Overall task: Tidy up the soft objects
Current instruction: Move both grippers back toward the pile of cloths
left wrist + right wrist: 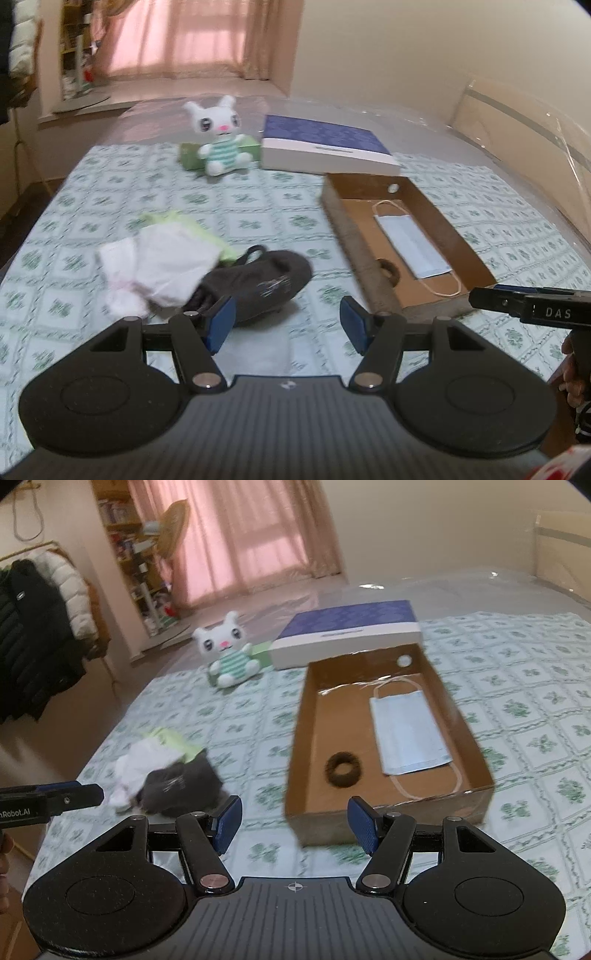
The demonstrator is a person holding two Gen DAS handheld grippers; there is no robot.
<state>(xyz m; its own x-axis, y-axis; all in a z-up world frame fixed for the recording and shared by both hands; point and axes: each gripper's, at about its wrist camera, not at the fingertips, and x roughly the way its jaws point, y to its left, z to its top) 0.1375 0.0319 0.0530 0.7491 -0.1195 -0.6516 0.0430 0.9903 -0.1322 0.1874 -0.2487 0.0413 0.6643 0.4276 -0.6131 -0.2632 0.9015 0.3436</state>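
1. Jaws of the left gripper (287, 325) stand apart, blue pads bare, nothing between them; the right gripper (294, 825) is likewise parted and empty.
2. One open brown cardboard box (458, 705), right of centre, holds one pale blue face mask (408, 734) and one dark brown hair tie (344, 770).
3. One dark grey sock (258, 284) lies at lower left beside a crumpled white cloth (162, 266) and a light green cloth (192, 229), possibly more pieces; blur hides it.
4. One white plush rabbit in a striped green shirt (221, 142), one small green box (190, 157) and one blue-topped white box (325, 147) sit at the upper centre.
5. Readable writing: "DAS" and "nRobot.AI" on the gripper bodies.
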